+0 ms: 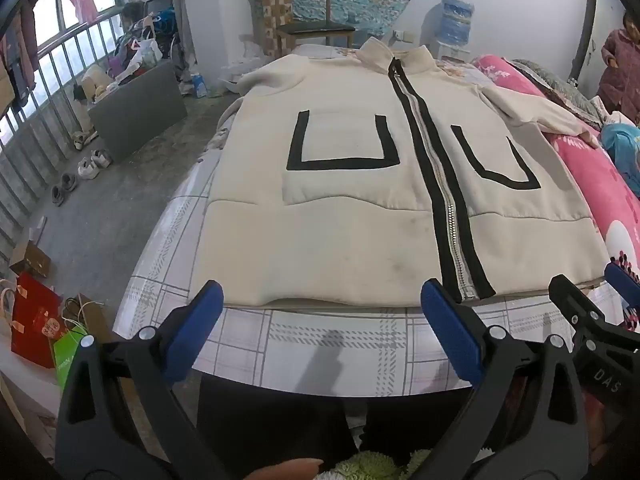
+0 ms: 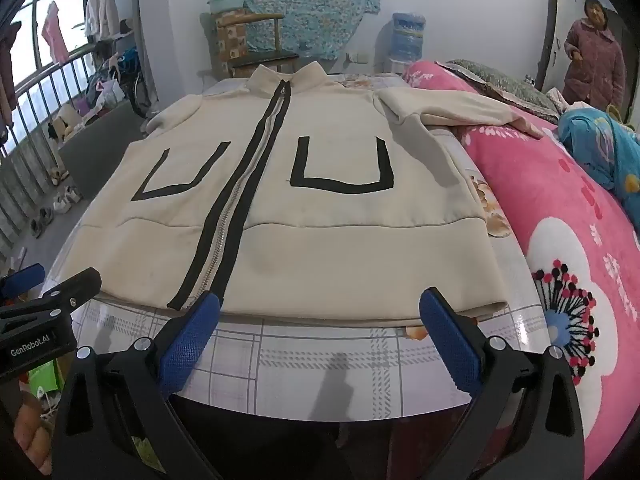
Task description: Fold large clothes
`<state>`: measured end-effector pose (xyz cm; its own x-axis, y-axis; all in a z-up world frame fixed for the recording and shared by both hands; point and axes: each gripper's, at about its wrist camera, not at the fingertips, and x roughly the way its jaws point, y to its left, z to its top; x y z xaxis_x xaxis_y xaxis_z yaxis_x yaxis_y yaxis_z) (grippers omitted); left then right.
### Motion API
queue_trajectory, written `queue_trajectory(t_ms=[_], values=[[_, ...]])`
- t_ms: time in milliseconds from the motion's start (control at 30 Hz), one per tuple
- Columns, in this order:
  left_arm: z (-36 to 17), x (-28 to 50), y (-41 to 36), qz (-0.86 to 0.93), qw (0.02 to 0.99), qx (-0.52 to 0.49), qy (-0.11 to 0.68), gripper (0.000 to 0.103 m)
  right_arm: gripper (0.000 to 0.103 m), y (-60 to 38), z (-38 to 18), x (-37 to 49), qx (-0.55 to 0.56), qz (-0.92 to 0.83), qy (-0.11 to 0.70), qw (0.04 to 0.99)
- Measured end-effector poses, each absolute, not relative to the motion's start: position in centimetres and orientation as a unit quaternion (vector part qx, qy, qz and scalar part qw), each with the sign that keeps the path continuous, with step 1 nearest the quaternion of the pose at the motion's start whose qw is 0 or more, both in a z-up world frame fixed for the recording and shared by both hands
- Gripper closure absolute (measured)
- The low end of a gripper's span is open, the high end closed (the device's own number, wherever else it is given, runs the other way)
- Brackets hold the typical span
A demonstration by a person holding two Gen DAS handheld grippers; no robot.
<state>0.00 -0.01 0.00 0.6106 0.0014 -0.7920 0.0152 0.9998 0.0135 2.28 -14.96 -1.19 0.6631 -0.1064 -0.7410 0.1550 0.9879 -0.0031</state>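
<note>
A cream zip-up jacket point(image 1: 344, 200) point(image 2: 320, 216) with black trim lies flat and face up on a plaid-covered table point(image 1: 320, 344) point(image 2: 320, 352), collar far, hem near me. Its zipper is closed. One sleeve point(image 2: 460, 112) stretches right onto a pink quilt. My left gripper point(image 1: 322, 298) hovers open just short of the hem's left half, nothing between its blue pads. My right gripper point(image 2: 320, 304) hovers open before the hem's right half, also empty. Each gripper shows at the edge of the other's view: the right gripper point(image 1: 592, 292), the left gripper point(image 2: 52, 280).
A pink flowered quilt point(image 2: 568, 240) and a blue blanket point(image 2: 600, 148) lie right of the table. A person point(image 2: 596, 56) stands at the back right. A chair point(image 1: 316, 20) and a water jug point(image 2: 408, 38) are behind. Shoes point(image 1: 80, 172), bags point(image 1: 36, 320) and a railing line the left floor.
</note>
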Motion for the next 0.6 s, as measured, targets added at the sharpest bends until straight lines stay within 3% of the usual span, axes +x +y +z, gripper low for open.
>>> queue_trajectory(t_ms=[600], values=[[-0.01, 0.02, -0.04, -0.005, 0.897, 0.007, 0.442, 0.007, 0.005, -14.59, -0.40, 2.52, 0.024, -0.073, 0.402, 0.912]])
